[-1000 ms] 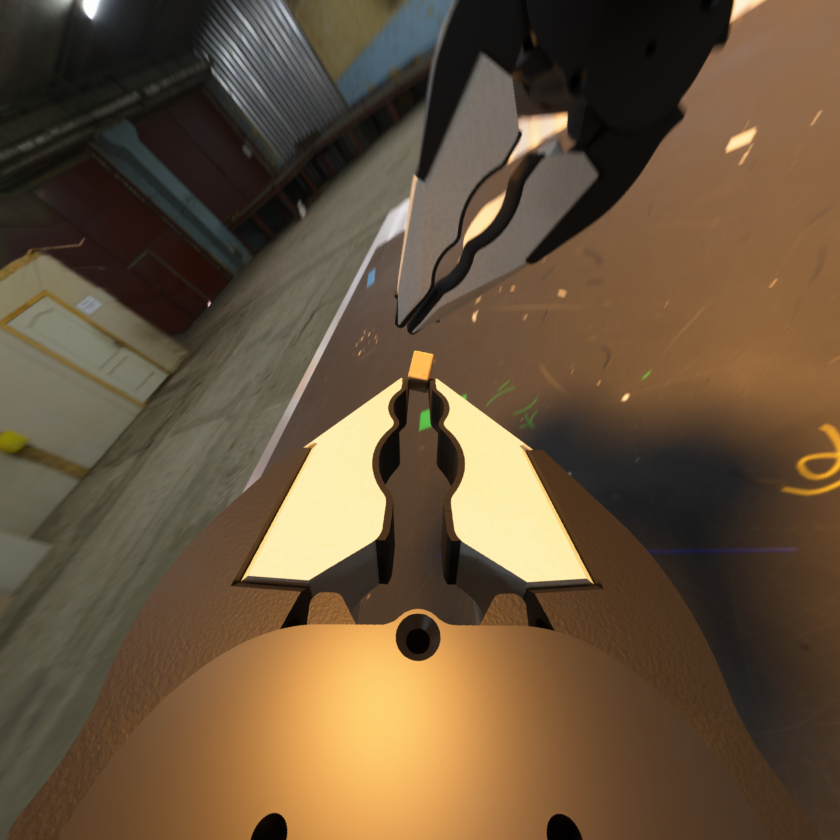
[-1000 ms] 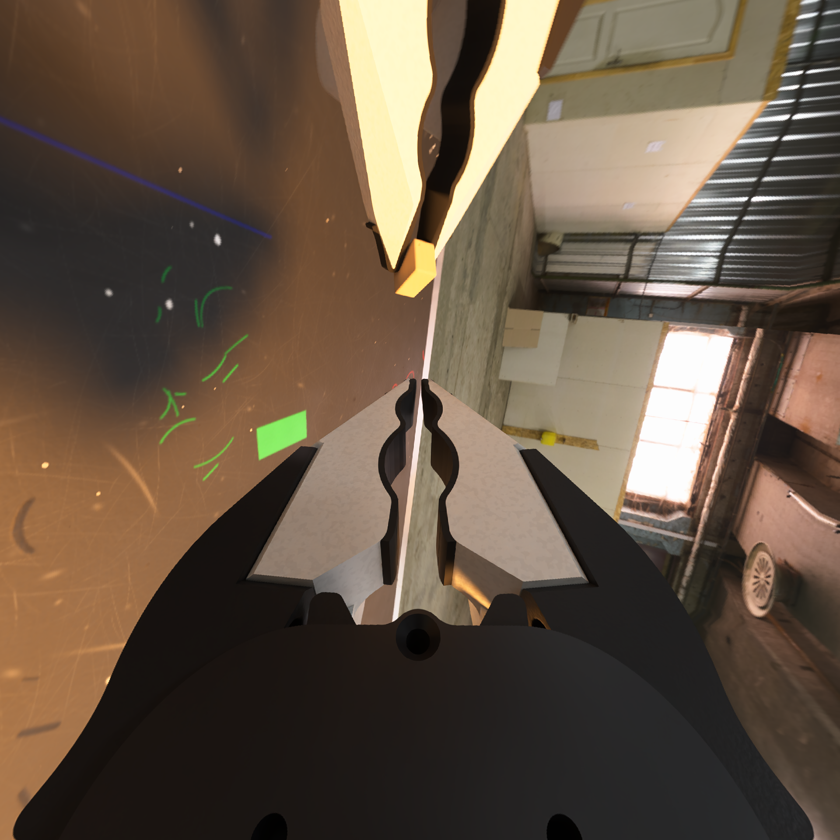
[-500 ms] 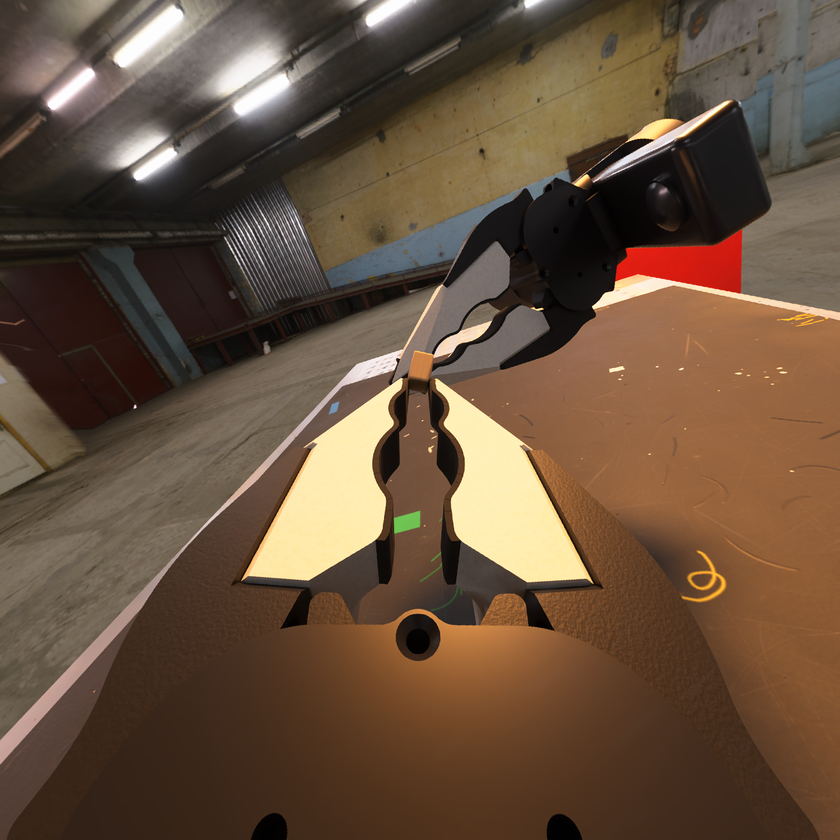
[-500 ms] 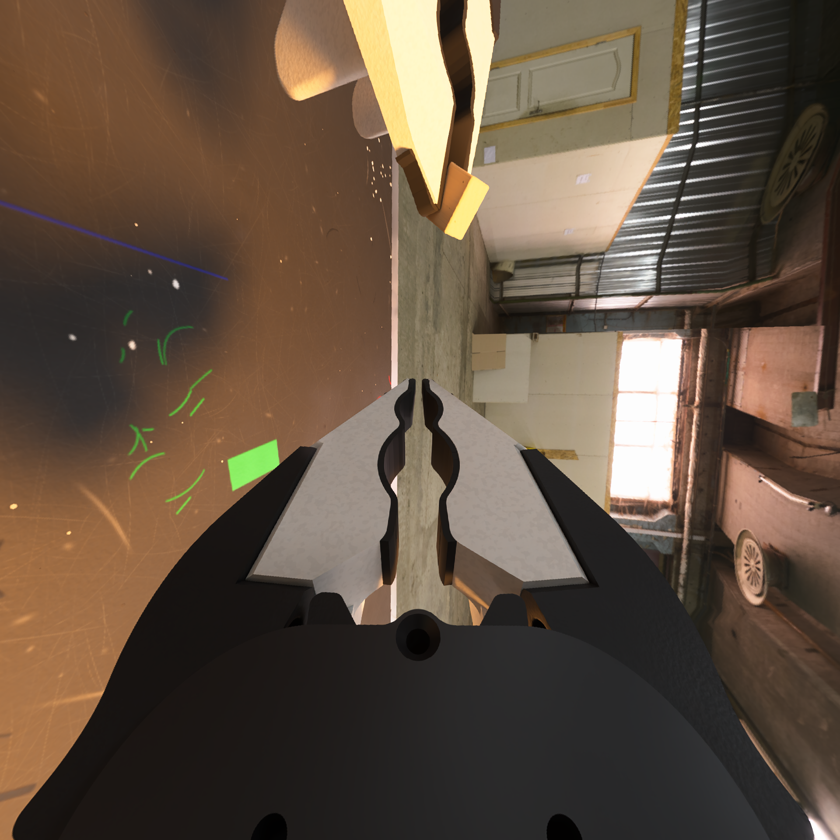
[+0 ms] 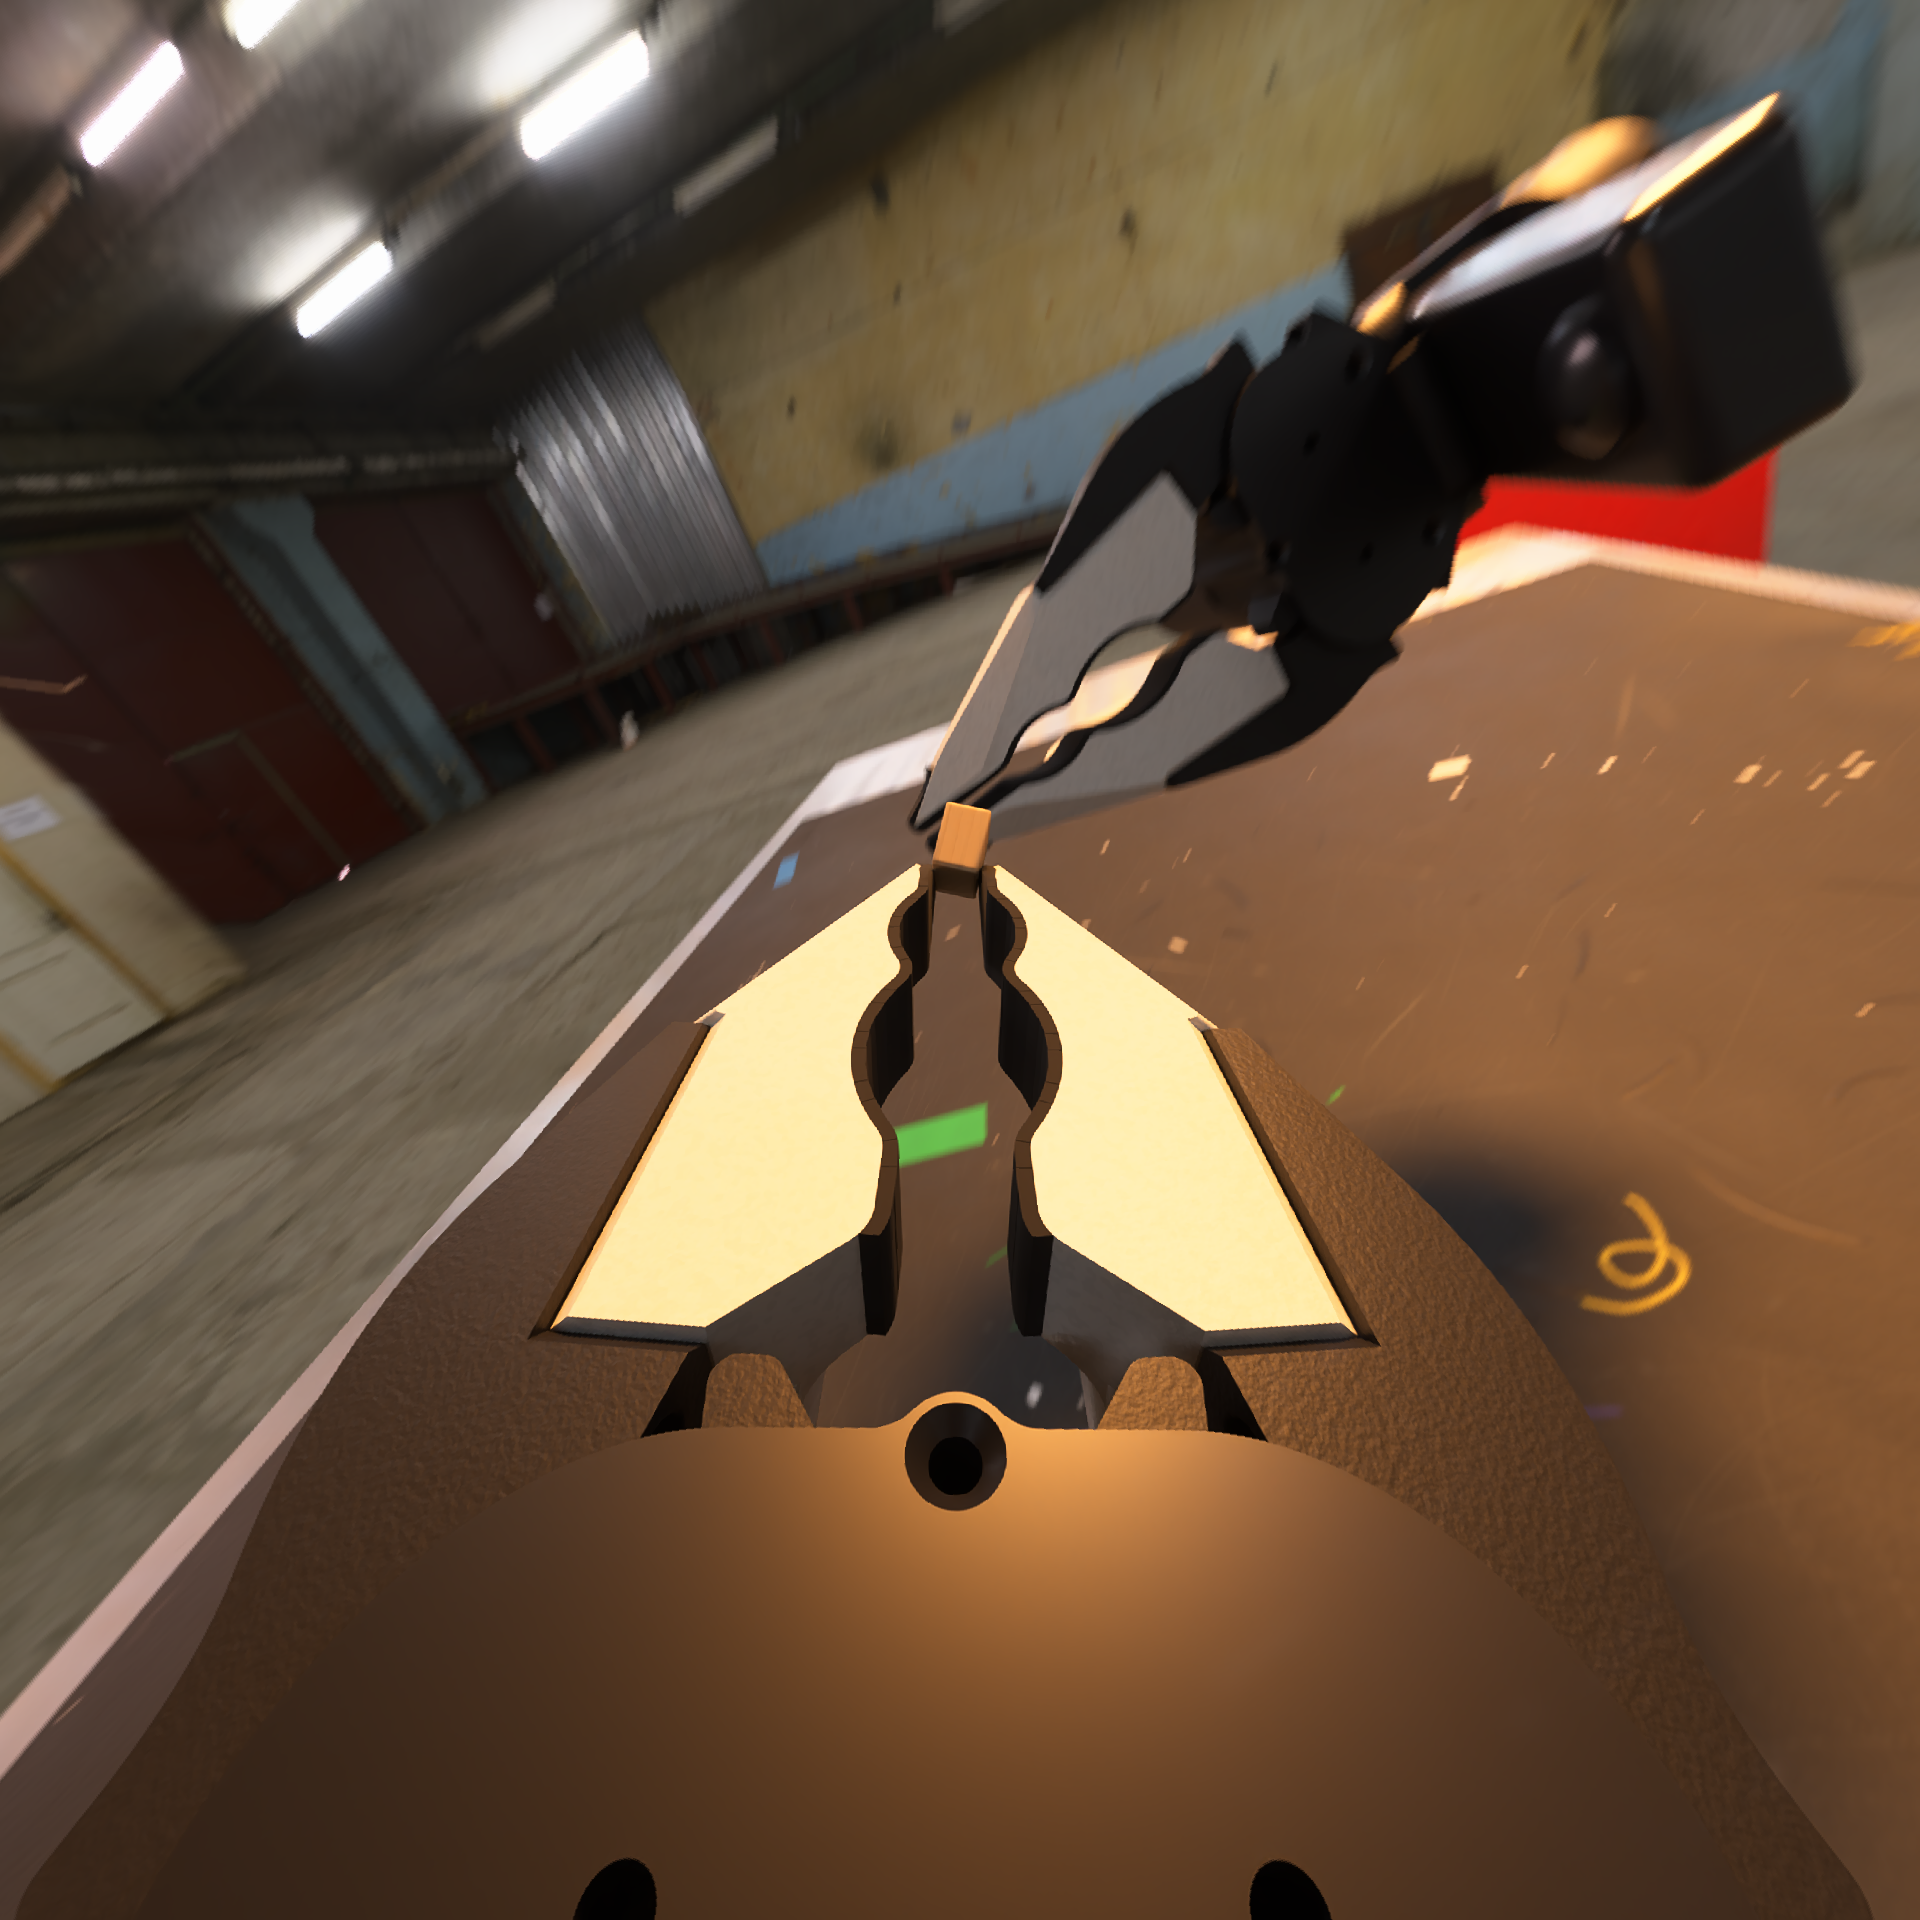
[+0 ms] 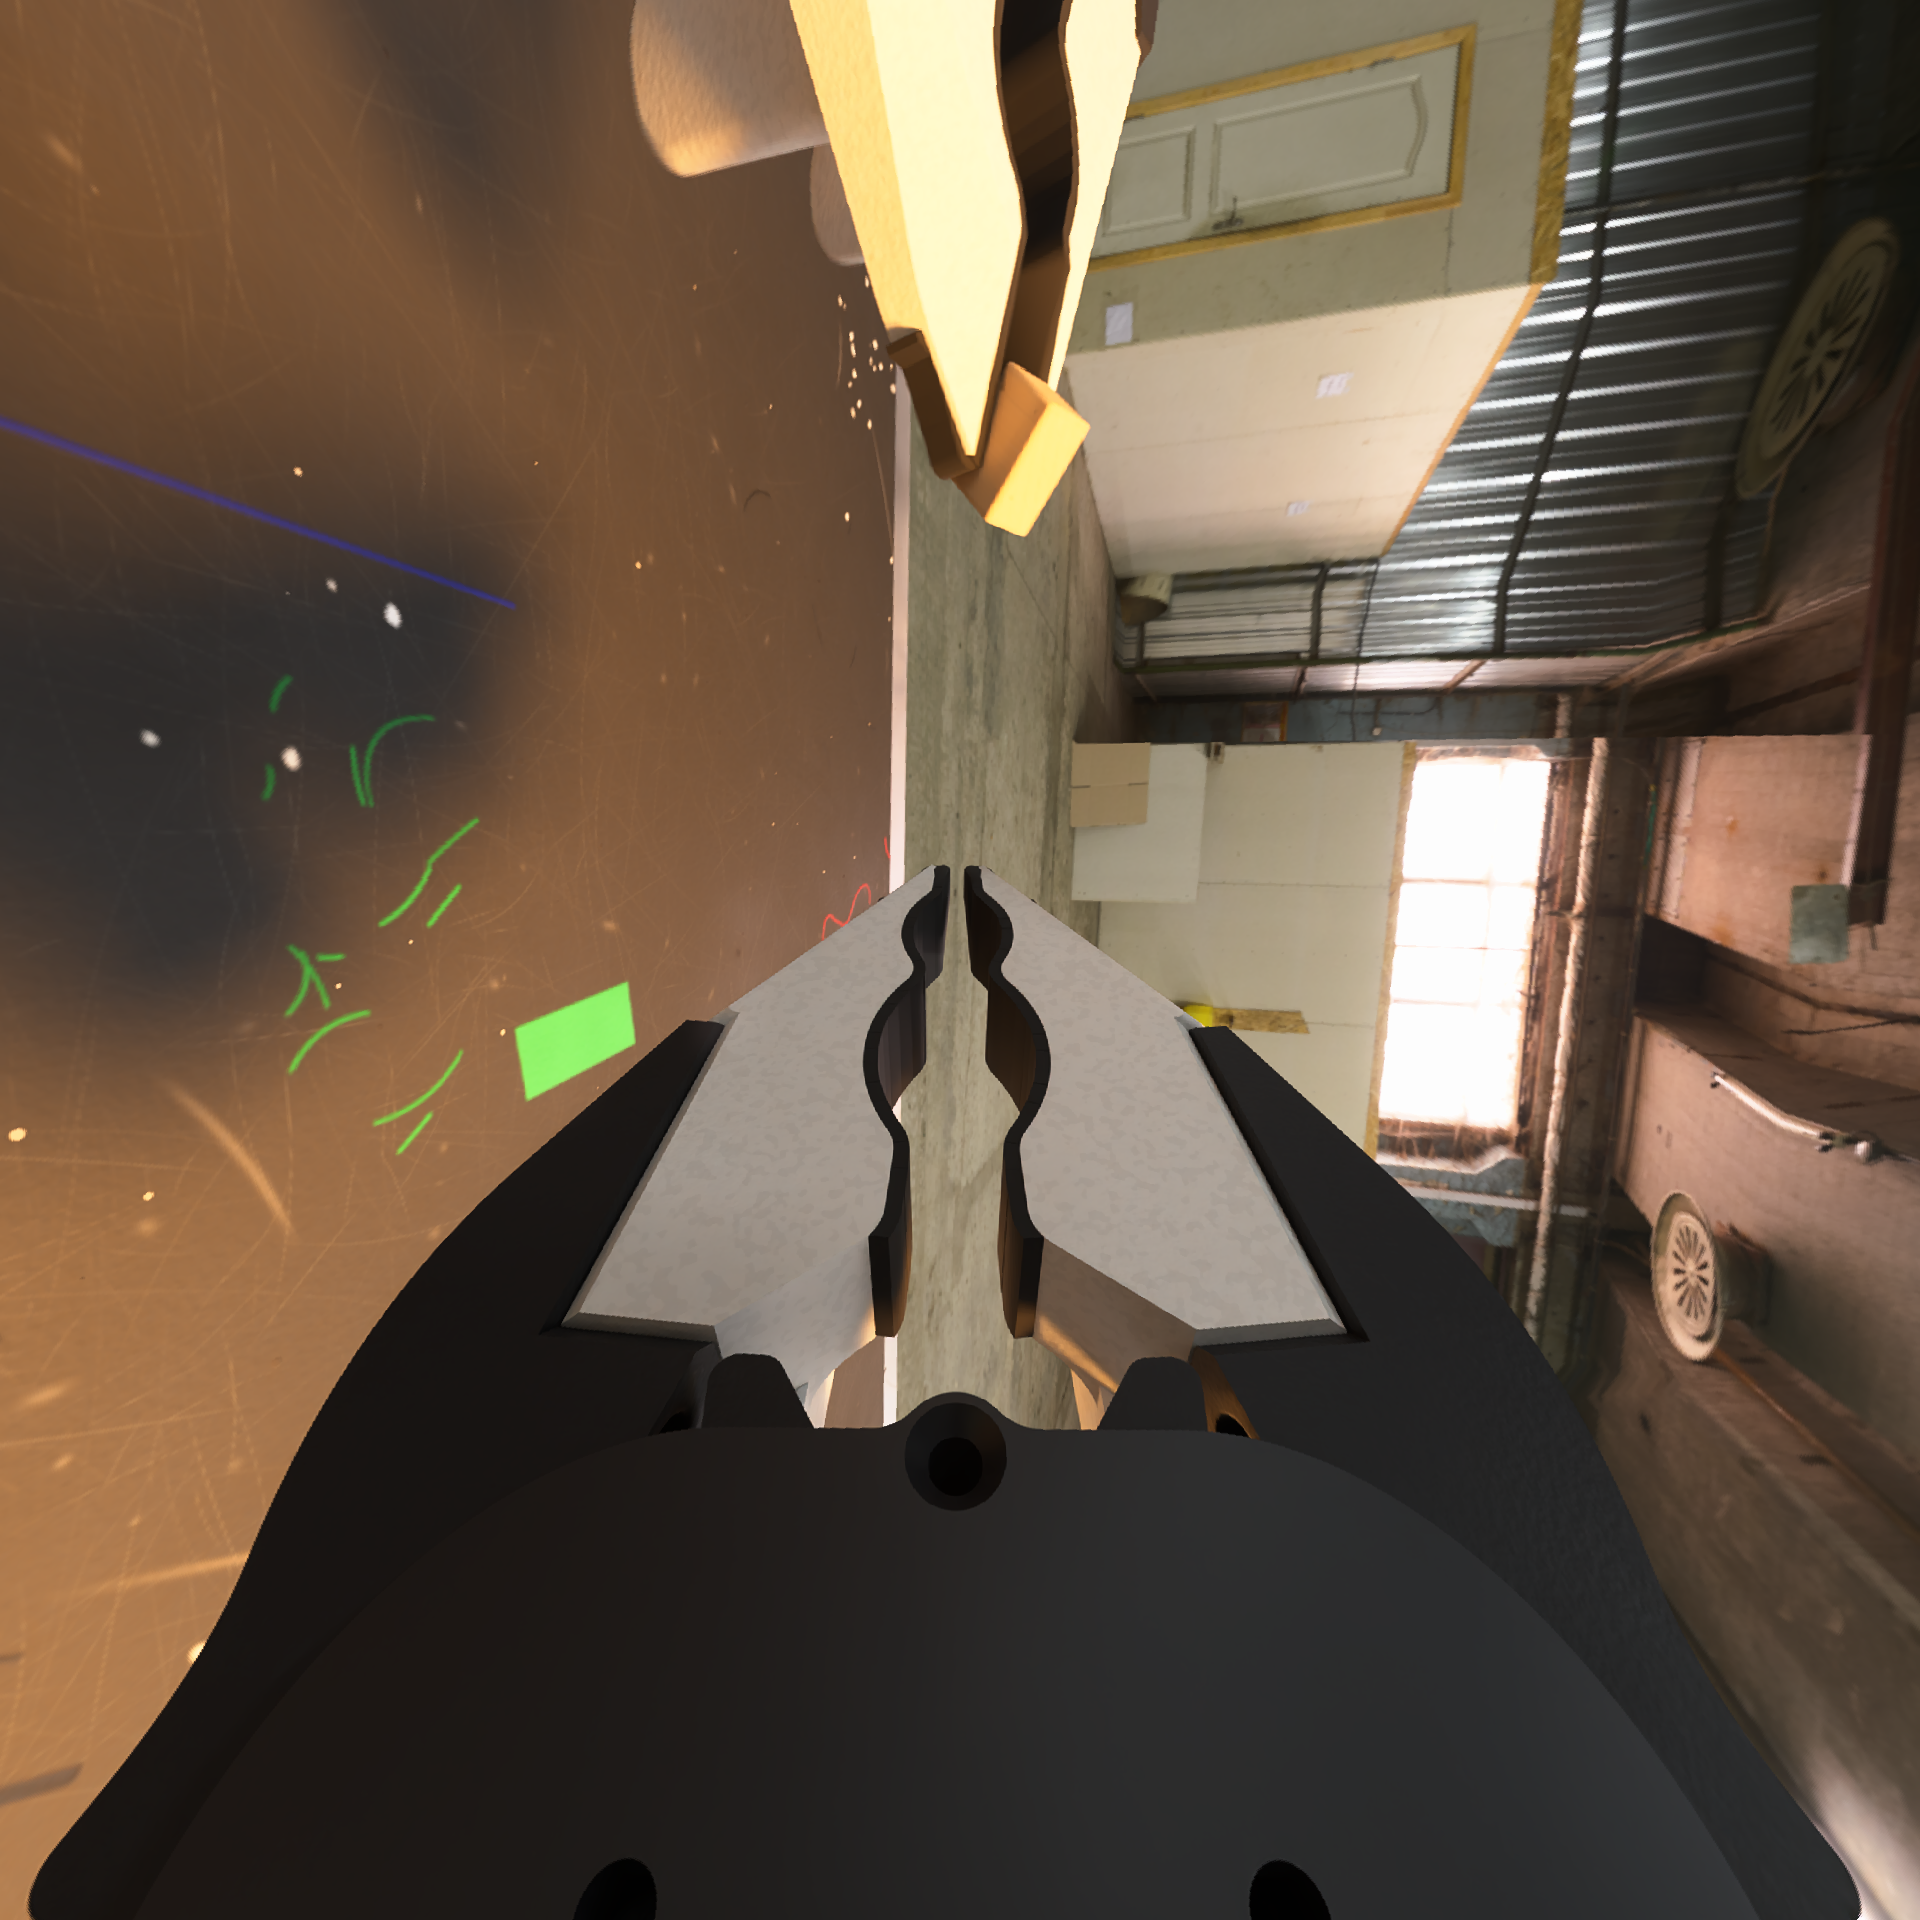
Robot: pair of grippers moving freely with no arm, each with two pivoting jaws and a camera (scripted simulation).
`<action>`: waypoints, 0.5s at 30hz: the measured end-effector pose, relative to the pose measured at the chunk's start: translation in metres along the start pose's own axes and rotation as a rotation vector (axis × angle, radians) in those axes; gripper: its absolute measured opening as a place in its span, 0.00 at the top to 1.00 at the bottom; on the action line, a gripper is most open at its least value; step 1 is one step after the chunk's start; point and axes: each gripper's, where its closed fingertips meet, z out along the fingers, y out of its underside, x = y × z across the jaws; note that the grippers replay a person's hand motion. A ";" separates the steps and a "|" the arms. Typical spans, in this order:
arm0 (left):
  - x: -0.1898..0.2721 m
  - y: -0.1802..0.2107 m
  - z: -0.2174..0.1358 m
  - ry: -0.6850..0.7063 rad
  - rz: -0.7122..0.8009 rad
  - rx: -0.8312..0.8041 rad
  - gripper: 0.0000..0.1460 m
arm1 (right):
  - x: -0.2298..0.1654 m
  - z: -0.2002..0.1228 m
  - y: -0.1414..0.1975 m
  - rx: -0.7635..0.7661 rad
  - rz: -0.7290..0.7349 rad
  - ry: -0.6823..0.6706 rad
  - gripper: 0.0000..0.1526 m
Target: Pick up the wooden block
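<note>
My left gripper, tan with cream fingers, is shut on the small wooden block, which sticks out past its fingertips, held above the brown table. The black right gripper hangs just behind the block in the left wrist view, its grey fingers nearly together and empty. In the right wrist view my right gripper is shut with nothing between its fingers, pointing past the table edge. The left gripper's cream fingers come in from the top there, with the block at their tip.
A green rectangle mark lies on the table under the left gripper, also seen in the right wrist view. The table's pale left edge drops to a concrete floor. A red box stands beyond the far end.
The left gripper, holding the block throughout, has tipped up from looking down at the table to looking level along it and lifted a little. The right gripper stays shut and close by.
</note>
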 end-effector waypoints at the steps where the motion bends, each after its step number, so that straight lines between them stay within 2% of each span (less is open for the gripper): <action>1: -0.002 0.006 -0.001 -0.016 0.023 -0.057 0.94 | -0.002 0.001 0.001 -0.006 0.000 -0.008 0.98; 4: -0.006 0.033 -0.012 -0.051 0.158 -0.291 0.94 | -0.008 0.004 0.003 -0.012 0.000 -0.034 0.98; 6: 0.001 0.058 -0.025 0.001 0.209 -0.477 0.94 | -0.016 0.008 0.000 -0.010 0.002 -0.072 0.98; 10: 0.023 0.111 -0.072 0.102 0.069 -0.858 0.94 | -0.049 0.022 -0.013 -0.021 0.011 -0.225 0.98; 12: 0.032 0.124 -0.094 0.075 -0.007 -0.933 0.94 | -0.066 0.034 -0.025 -0.030 0.017 -0.264 0.98; 15: 0.038 0.130 -0.125 -0.004 -0.104 -0.955 0.94 | -0.092 0.053 -0.051 -0.018 0.099 -0.318 0.98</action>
